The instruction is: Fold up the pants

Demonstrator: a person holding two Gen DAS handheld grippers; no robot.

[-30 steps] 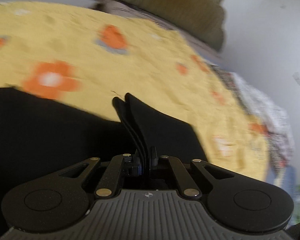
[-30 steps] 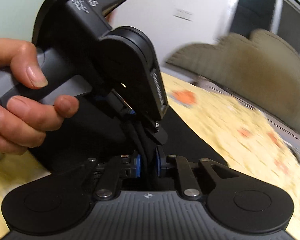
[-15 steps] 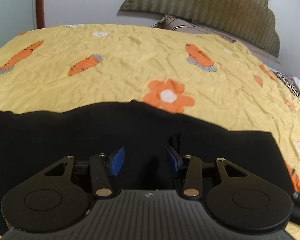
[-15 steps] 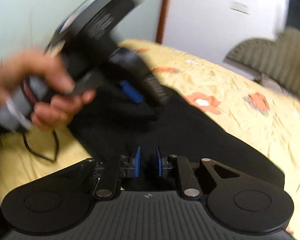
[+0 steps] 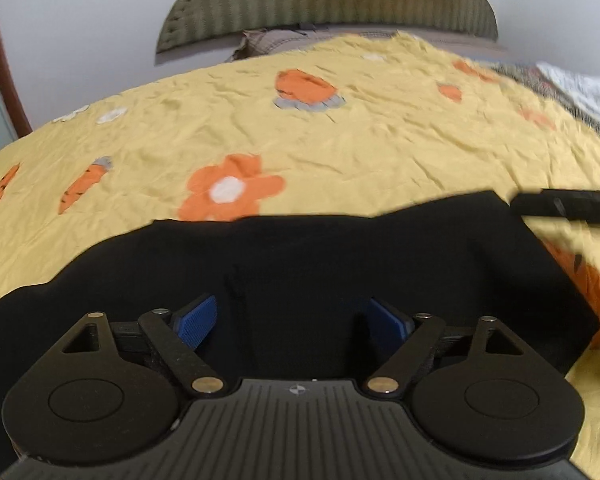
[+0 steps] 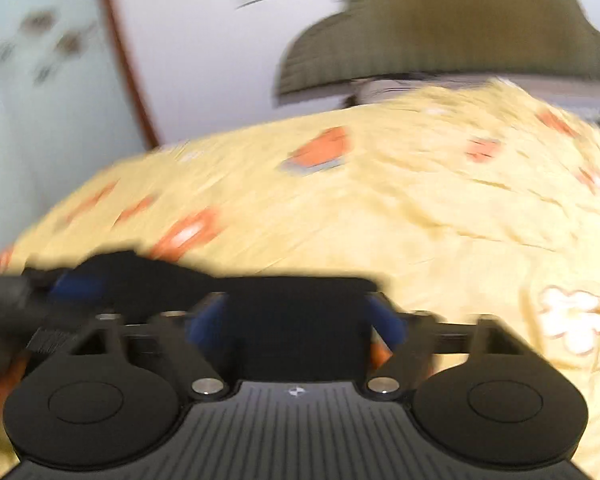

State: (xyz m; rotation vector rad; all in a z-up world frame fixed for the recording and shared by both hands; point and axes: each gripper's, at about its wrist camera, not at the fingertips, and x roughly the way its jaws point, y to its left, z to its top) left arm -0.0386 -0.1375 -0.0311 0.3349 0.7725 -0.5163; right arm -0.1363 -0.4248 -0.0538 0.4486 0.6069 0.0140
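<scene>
Our left gripper [image 5: 294, 320] and right gripper [image 6: 296, 322] have just been opening; both jaws stand spread, empty, above the black pants [image 5: 340, 264] on the yellow bedspread [image 5: 380, 148].

Left gripper [image 5: 292, 320] and right gripper [image 6: 296, 322], jaws wide (just opening), nothing held

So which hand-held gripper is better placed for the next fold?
Left, probably: the left hand-held gripper sits open over the pants; the right hand-held gripper is open at their edge, blurred.
</scene>
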